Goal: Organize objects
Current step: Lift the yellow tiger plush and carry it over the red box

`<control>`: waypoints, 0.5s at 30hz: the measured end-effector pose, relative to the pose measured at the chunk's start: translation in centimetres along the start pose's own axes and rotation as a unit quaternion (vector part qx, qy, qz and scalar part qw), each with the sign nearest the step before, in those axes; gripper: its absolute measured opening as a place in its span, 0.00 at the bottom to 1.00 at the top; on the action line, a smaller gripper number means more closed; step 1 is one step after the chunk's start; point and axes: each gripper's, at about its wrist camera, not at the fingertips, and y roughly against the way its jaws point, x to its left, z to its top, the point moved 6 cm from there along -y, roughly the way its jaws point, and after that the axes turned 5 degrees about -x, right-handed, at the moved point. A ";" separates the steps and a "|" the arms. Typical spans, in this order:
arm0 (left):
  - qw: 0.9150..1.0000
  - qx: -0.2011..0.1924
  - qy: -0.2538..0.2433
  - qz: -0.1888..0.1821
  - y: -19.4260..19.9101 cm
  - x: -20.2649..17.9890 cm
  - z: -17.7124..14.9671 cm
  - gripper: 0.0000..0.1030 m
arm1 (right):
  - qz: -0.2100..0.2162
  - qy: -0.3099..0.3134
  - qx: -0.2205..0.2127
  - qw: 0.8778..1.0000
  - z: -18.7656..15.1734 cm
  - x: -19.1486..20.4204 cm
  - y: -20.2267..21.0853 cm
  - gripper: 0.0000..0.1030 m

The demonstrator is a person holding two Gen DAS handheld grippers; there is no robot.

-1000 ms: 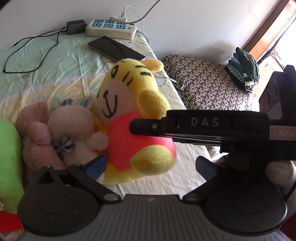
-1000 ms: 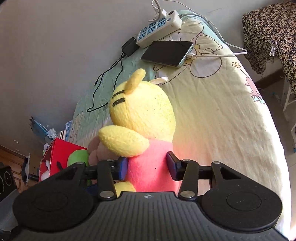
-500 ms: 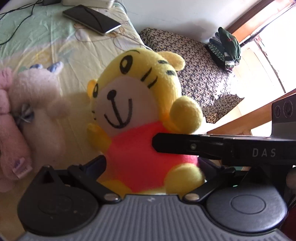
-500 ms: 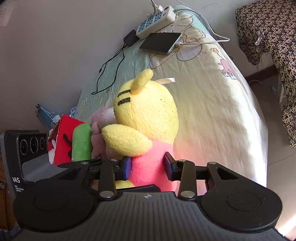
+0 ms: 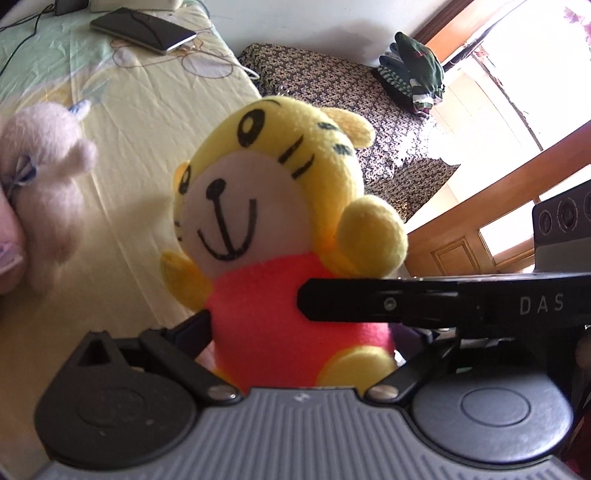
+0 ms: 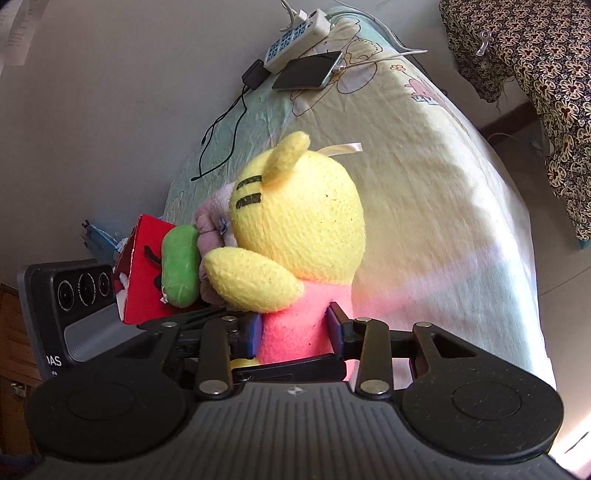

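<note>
1. Sunlit bed with a pale cartoon-print sheet fills the background, against a plain wall.
2. A yellow tiger plush in a red shirt hangs above the bed, gripped at the torso.
3. The right gripper is clenched on its pink-red body from behind, pads pressing both sides.
4. The left gripper faces the toy's front with its fingers either side of the body; whether they squeeze it cannot be told.
5. Beside it lie a pink plush, a green plush and a red box.
6. Farther off rest a phone and a power strip.
</note>
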 end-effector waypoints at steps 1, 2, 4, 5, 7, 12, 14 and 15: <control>1.000 -0.006 -0.005 0.000 0.4 -0.2 -0.2 0.94 | 0.001 0.002 -0.002 1.000 -0.2 0.3 0.2 0.37; 1.000 -0.012 -0.010 0.001 0.7 -0.4 -0.3 0.94 | 0.003 0.003 -0.005 1.000 -0.3 0.6 0.4 0.37; 1.000 -0.023 -0.019 0.004 1.5 -0.5 -0.6 0.94 | 0.008 0.004 -0.010 1.000 -0.6 1.2 0.9 0.37; 0.999 -0.029 -0.023 0.007 1.9 -0.6 -0.7 0.94 | 0.011 0.008 -0.012 1.000 -0.8 1.5 1.0 0.37; 0.999 -0.041 -0.031 0.015 2.7 -0.7 -1.0 0.94 | 0.017 0.017 -0.014 1.000 -1.1 2.3 1.3 0.37; 0.996 -0.065 -0.042 0.034 4.9 -0.6 -1.8 0.94 | 0.029 0.044 -0.014 0.999 -1.9 4.4 1.4 0.37; 0.996 -0.072 -0.044 0.040 5.9 -0.4 -2.1 0.94 | 0.033 0.055 -0.014 0.998 -2.2 5.3 1.3 0.38; 0.995 -0.076 -0.045 0.042 6.4 -0.3 -2.3 0.94 | 0.033 0.061 -0.015 0.997 -2.4 5.8 1.3 0.38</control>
